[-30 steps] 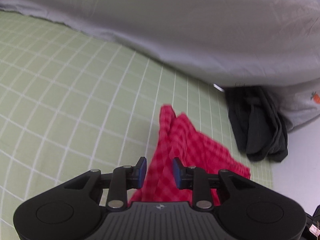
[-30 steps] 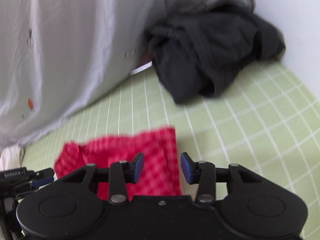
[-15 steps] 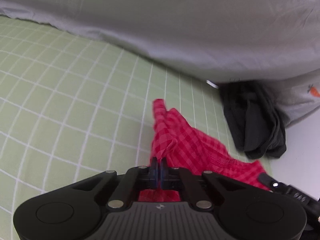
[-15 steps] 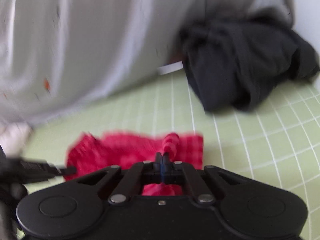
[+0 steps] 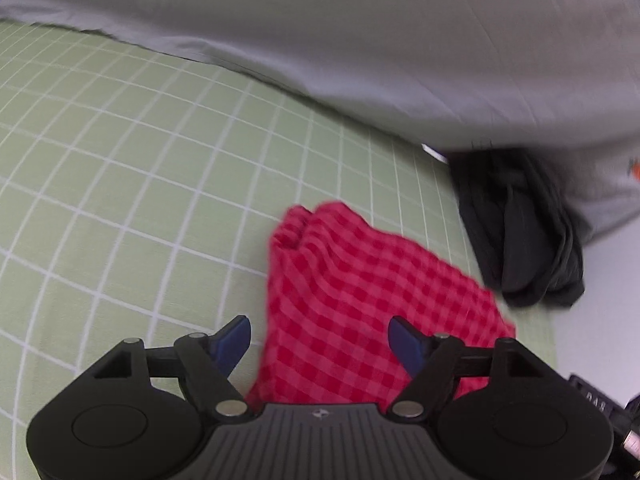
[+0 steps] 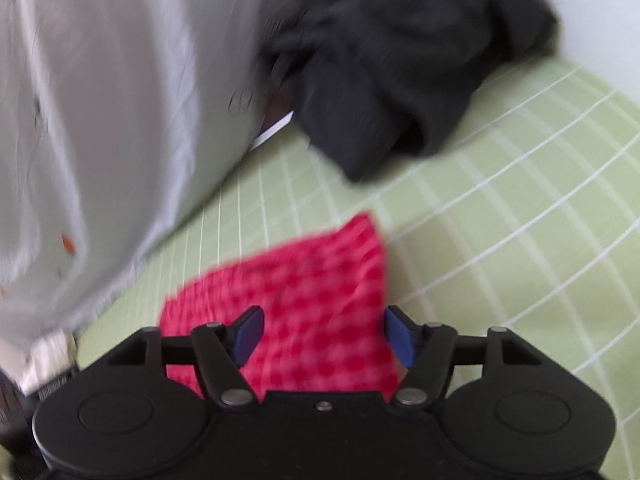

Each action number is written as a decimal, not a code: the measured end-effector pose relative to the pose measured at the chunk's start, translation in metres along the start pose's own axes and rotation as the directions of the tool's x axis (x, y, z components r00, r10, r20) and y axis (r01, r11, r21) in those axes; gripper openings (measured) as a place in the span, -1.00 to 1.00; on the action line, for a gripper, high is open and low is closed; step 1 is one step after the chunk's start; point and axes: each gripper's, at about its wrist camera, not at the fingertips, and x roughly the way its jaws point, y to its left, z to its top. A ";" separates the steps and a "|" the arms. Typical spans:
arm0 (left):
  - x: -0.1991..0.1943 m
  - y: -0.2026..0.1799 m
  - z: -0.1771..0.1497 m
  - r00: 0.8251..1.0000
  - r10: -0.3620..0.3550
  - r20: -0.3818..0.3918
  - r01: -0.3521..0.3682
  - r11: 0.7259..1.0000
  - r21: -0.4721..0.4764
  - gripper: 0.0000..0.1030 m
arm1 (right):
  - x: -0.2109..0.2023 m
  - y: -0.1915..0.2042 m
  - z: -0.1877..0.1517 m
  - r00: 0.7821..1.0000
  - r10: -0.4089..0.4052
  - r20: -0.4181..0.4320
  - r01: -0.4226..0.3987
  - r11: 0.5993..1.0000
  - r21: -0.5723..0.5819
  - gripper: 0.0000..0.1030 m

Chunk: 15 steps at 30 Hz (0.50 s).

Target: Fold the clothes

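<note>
A red checked cloth (image 5: 360,288) lies on the green grid-patterned sheet (image 5: 120,184), with a bunched corner at its far end. My left gripper (image 5: 320,340) hovers over the cloth's near left edge; its jaws are opening, the blue pads (image 5: 234,338) wide apart and pressing on nothing. In the right wrist view the same red cloth (image 6: 304,304) lies flat below my right gripper (image 6: 322,334). Its jaws are opening too, and the cloth's right edge runs under the right pad without being pinched.
A crumpled dark garment (image 5: 524,240) lies just beyond the red cloth, shown again as the dark garment (image 6: 400,64). A large grey duvet (image 5: 360,40) with small orange prints covers the far side of the bed. A white wall (image 5: 600,320) borders the sheet.
Both grippers closed on folds of the red cloth half a second ago, then let go and spread wide. The cloth now lies flatter. Both hands have sunk a little.
</note>
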 end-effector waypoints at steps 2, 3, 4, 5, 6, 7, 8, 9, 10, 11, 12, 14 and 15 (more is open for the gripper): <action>0.008 -0.012 -0.005 1.000 0.030 0.003 -0.030 0.997 0.069 0.47 | 0.009 0.013 -0.002 0.999 -0.032 -0.013 0.031 0.998 -0.059 0.33; 0.012 -0.018 -0.007 0.999 0.039 -0.004 -0.038 0.994 0.107 0.45 | 0.013 0.019 -0.002 0.999 -0.046 -0.019 0.044 0.995 -0.088 0.41; 0.015 -0.020 -0.007 0.999 0.043 -0.009 -0.042 0.992 0.122 0.45 | 0.016 0.023 -0.002 0.998 -0.054 -0.023 0.051 0.992 -0.113 0.45; 0.018 -0.022 -0.008 0.999 0.048 -0.015 -0.045 0.990 0.136 0.42 | 0.020 0.028 -0.002 0.998 -0.061 -0.029 0.057 0.989 -0.136 0.48; 0.021 -0.024 -0.008 0.998 0.052 -0.020 -0.049 0.987 0.151 0.34 | 0.024 0.031 -0.002 0.997 -0.061 -0.037 0.055 0.987 -0.148 0.48; 0.024 -0.026 -0.009 0.998 0.057 -0.026 -0.052 0.985 0.166 0.29 | 0.027 0.034 -0.001 0.997 -0.061 -0.045 0.053 0.986 -0.159 0.48; 0.026 -0.028 -0.010 0.998 0.062 -0.031 -0.055 0.982 0.180 0.23 | 0.031 0.036 -0.001 0.997 -0.062 -0.053 0.052 0.985 -0.165 0.48; 0.027 -0.028 -0.010 0.998 0.054 -0.032 -0.048 0.983 0.179 0.06 | 0.033 0.039 -0.001 0.996 -0.065 -0.057 0.055 0.983 -0.174 0.51; 0.027 -0.028 -0.010 0.998 0.047 -0.033 -0.041 0.983 0.177 0.03 | 0.035 0.042 -0.002 0.996 -0.066 -0.056 0.054 0.980 -0.192 0.51; 0.027 -0.028 -0.010 0.999 0.040 -0.034 -0.034 0.984 0.175 -0.13 | 0.036 0.046 -0.002 0.996 -0.066 -0.056 0.053 0.977 -0.209 0.49; 0.027 -0.029 -0.010 0.999 0.032 -0.030 -0.027 0.986 0.165 -0.40 | 0.038 0.049 -0.002 0.996 -0.064 -0.059 0.050 0.974 -0.223 0.32; 0.028 -0.031 -0.010 0.999 0.013 -0.031 -0.008 0.989 0.148 -0.77 | 0.041 0.054 -0.002 0.996 -0.047 -0.077 0.028 0.970 -0.240 -0.09; 0.029 -0.033 -0.010 0.999 0.001 -0.036 0.004 0.990 0.141 -0.79 | 0.043 0.056 -0.001 0.995 -0.031 -0.095 0.007 0.970 -0.244 -0.33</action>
